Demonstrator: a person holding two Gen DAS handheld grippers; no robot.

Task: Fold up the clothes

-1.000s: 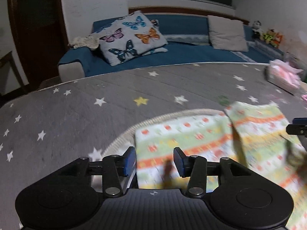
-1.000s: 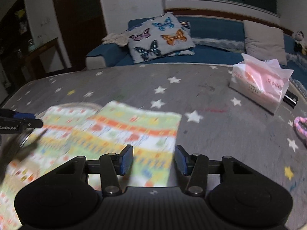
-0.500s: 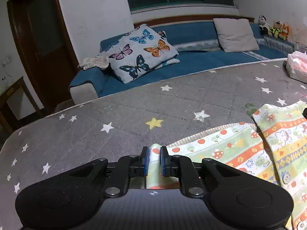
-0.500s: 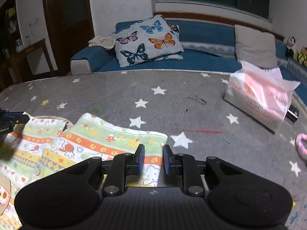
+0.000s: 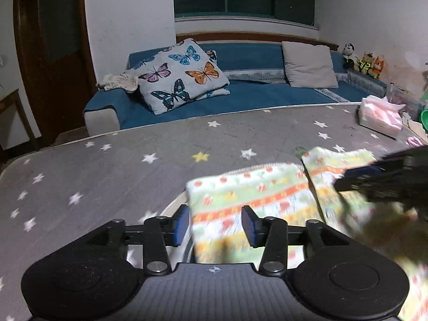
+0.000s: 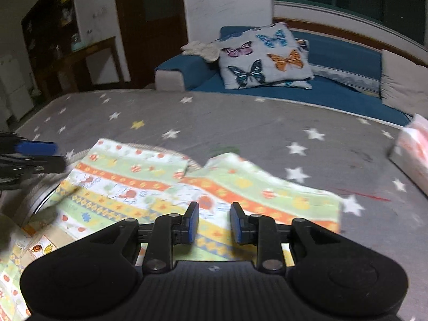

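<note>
Left wrist view shows the left gripper (image 5: 215, 223) with its blue pads spread wide, holding nothing, poised over the near left part of the patterned child's garment (image 5: 251, 198) lying flat on the star-printed grey mattress (image 5: 120, 165). The right gripper (image 6: 214, 222) is likewise parted, though less widely, and empty above the garment's (image 6: 165, 187) right portion. A tissue pack (image 5: 379, 115) sits well apart at the far right.

The likely risk is that the freshly laid fold slips or springs open, since the cloth is thin and nothing pins it; a careless regrasp could also drag both layers askew.

Half a second ago both grippers were pinched shut on the fabric's edge; now both have let go and the cloth lies released.
</note>
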